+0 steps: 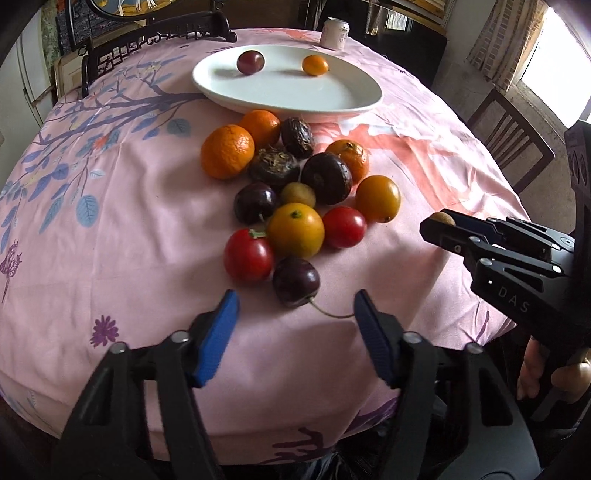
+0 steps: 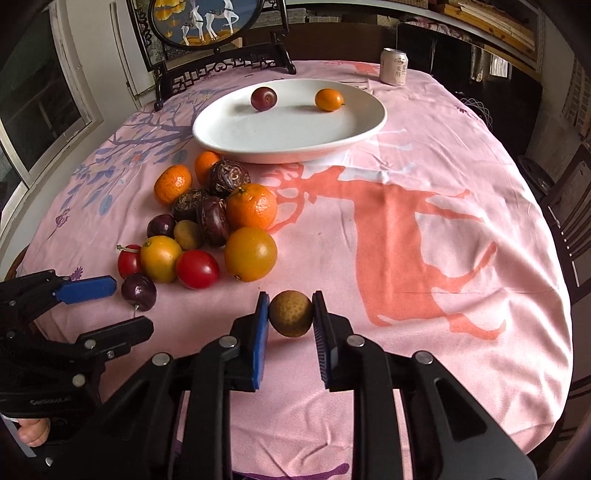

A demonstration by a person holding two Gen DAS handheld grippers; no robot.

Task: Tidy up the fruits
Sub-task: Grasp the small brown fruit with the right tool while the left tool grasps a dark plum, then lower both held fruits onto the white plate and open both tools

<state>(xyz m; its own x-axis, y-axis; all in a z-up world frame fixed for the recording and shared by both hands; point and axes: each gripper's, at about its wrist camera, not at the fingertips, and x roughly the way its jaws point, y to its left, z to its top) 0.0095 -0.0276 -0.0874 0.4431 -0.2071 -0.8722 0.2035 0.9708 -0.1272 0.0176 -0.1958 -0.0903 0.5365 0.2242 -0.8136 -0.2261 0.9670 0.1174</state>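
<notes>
A pile of fruit (image 1: 295, 192) lies on the pink tablecloth: oranges, dark passion fruits, cherries, red tomatoes and yellow kumquats. A white oval plate (image 1: 332, 99) behind it holds a dark plum (image 1: 250, 62) and a small orange fruit (image 1: 315, 65). My left gripper (image 1: 293, 314) is open, just short of a dark cherry (image 1: 295, 282). My right gripper (image 2: 290, 314) is shut on a small brown longan (image 2: 290, 313), held above the cloth right of the pile. The plate (image 2: 351, 129) shows in the right wrist view too.
A drink can (image 2: 394, 66) stands at the table's far edge. A dark carved stand with a round picture (image 2: 207, 22) sits behind the plate. Wooden chairs (image 1: 509, 140) stand to the right of the table.
</notes>
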